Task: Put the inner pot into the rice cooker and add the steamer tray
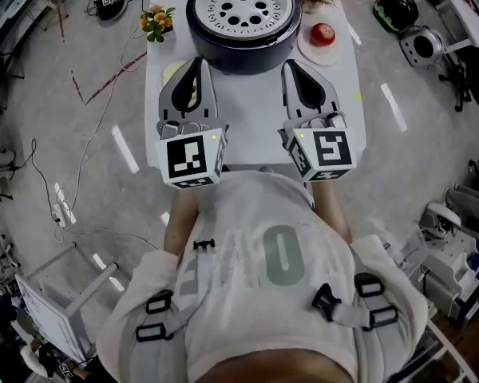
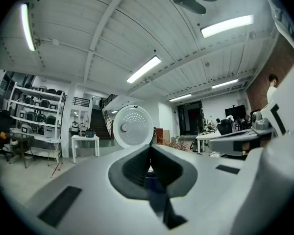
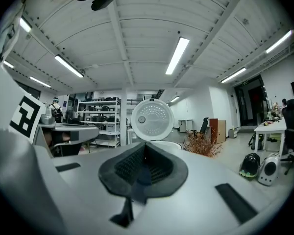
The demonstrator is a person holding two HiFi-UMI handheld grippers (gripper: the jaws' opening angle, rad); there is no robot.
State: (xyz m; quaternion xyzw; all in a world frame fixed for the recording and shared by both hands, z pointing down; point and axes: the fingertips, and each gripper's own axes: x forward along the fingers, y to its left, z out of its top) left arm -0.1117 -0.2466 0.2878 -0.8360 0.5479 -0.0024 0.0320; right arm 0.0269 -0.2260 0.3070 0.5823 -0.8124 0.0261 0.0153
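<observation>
My left gripper [image 1: 197, 62]: shut tight. The two pads touch and nothing is between them.
My right gripper [image 1: 292, 65]: shut tight too, and it holds nothing.
How I hold them: side by side over the white table [image 1: 247, 110], close to my chest. Both point level and straight ahead.
Rice cooker [image 1: 239, 53]: at the far end of the table, right in front of me. It sits ahead of the gap between my two grippers.
Steamer tray [image 1: 239, 8]: the white round plate with holes. It lies flat in the top of the rice cooker.
Inner pot: I cannot see it because the steamer tray covers the opening. I think it is under the tray.
Lid [image 3: 152, 120]: open, standing up behind the rice cooker. Its round face looks at me.
Long side: there is none, since the rice cooker and the tray are round. I can come at them from any side.
Which hand is nearer: about the same. The tips of both are near the front wall of the rice cooker, but I do not think they touch it.
Way to go: forward and a little toward the middle, for either hand.
How the job looks: done, I think — the tray is in and my hands are free.
Watch out: a red apple [image 1: 323, 33] on a plate [image 1: 307, 50] sits just right of the rice cooker, and little flowers [image 1: 156, 18] sit to its left — a wide swing could bump them.
</observation>
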